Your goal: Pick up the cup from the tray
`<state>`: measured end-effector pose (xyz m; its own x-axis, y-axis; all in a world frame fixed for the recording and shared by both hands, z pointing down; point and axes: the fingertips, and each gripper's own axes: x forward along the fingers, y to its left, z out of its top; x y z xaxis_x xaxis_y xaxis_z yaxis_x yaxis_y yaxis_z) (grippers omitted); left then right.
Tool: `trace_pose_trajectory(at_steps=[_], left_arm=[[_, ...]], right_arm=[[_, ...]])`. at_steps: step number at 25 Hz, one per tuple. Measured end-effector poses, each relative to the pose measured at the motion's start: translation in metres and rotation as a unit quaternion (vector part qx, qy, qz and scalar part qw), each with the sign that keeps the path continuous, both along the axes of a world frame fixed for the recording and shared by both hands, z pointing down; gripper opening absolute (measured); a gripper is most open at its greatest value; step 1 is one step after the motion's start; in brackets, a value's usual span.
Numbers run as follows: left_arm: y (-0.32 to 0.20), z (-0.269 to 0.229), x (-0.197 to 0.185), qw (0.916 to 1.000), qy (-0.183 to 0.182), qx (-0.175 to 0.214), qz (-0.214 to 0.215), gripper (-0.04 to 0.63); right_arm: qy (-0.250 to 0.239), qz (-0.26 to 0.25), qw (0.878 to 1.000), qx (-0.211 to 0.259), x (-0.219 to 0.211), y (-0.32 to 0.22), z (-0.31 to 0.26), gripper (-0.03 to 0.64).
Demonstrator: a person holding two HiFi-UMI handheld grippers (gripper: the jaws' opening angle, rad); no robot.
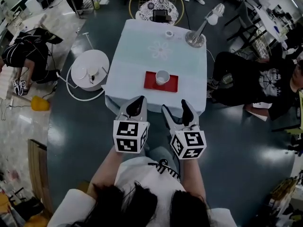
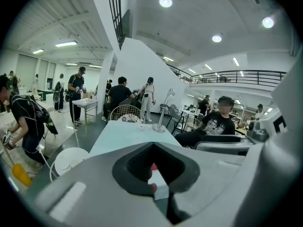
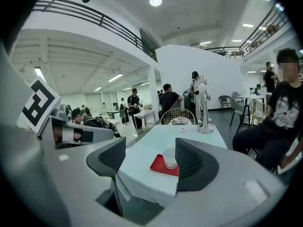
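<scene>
A white cup (image 1: 162, 77) stands upright on a red tray (image 1: 150, 82) on the near half of a pale table (image 1: 137, 56). Both grippers hover off the table's near edge, short of the tray. The left gripper (image 1: 135, 109) is shut with nothing in it; in its own view the left gripper (image 2: 152, 148) has its pads together, and a sliver of red tray (image 2: 153, 166) shows through the small gap. The right gripper (image 1: 177, 113) is open. In the right gripper view the cup (image 3: 169, 158) and tray (image 3: 159, 165) sit ahead between the spread jaws of the right gripper (image 3: 150, 159).
A silver lamp (image 1: 198, 36) and a small white object (image 1: 169, 33) stand at the table's far end. Behind the table is a wire chair (image 1: 156, 3). A round white stool (image 1: 90, 69) stands left of it. A seated person (image 1: 255, 84) is close on the right.
</scene>
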<state>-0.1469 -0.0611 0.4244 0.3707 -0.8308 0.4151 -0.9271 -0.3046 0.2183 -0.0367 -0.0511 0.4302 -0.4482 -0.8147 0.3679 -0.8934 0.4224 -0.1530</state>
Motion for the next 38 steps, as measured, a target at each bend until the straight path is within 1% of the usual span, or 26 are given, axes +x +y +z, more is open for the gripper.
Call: trace_pose_trajectory(at_steps=[6,11,15,21,24,26,29,31,33,36,38], left_arm=[[-0.013,0.004,-0.003,1.0,-0.003,-0.002,0.007,0.001],[-0.027,0.01,-0.004,0.9998,-0.013,-0.001,0.015,0.002],[-0.039,0.024,-0.009,0.9998,-0.007,-0.019,0.006,0.001],[-0.071,0.037,-0.009,0.9996,-0.01,-0.022,-0.011,0.001],[-0.086,0.044,-0.005,0.9994,-0.013,-0.028,-0.013,0.002],[-0.094,0.052,-0.003,0.999,-0.012,-0.04,-0.017,0.0],[-0.101,0.07,-0.001,0.9976,-0.002,-0.066,-0.022,0.001],[-0.109,0.08,0.002,0.9968,0.001,-0.076,-0.024,0.001],[-0.117,0.091,0.005,0.9956,-0.002,-0.089,-0.028,0.001],[-0.125,0.113,0.009,0.9915,-0.008,-0.125,-0.037,0.001],[-0.128,0.123,0.009,0.9889,-0.012,-0.141,-0.044,0.001]], right_arm=[[0.025,-0.006,1.0,0.003,-0.011,-0.018,0.006,0.384],[0.023,-0.001,1.0,0.001,-0.016,-0.039,0.015,0.399],[0.035,-0.003,0.999,-0.005,-0.016,-0.058,0.026,0.399],[0.058,-0.008,0.998,-0.022,-0.014,-0.092,0.053,0.403],[0.059,-0.011,0.998,-0.031,-0.011,-0.109,0.069,0.418],[0.055,-0.012,0.998,-0.042,-0.01,-0.118,0.082,0.437],[0.063,-0.017,0.996,-0.063,-0.01,-0.128,0.104,0.439],[0.068,-0.024,0.995,-0.071,-0.011,-0.136,0.116,0.439],[0.071,-0.029,0.994,-0.083,-0.011,-0.144,0.129,0.439],[0.078,-0.04,0.991,-0.106,-0.013,-0.154,0.152,0.442],[0.08,-0.047,0.989,-0.118,-0.017,-0.16,0.165,0.443]])
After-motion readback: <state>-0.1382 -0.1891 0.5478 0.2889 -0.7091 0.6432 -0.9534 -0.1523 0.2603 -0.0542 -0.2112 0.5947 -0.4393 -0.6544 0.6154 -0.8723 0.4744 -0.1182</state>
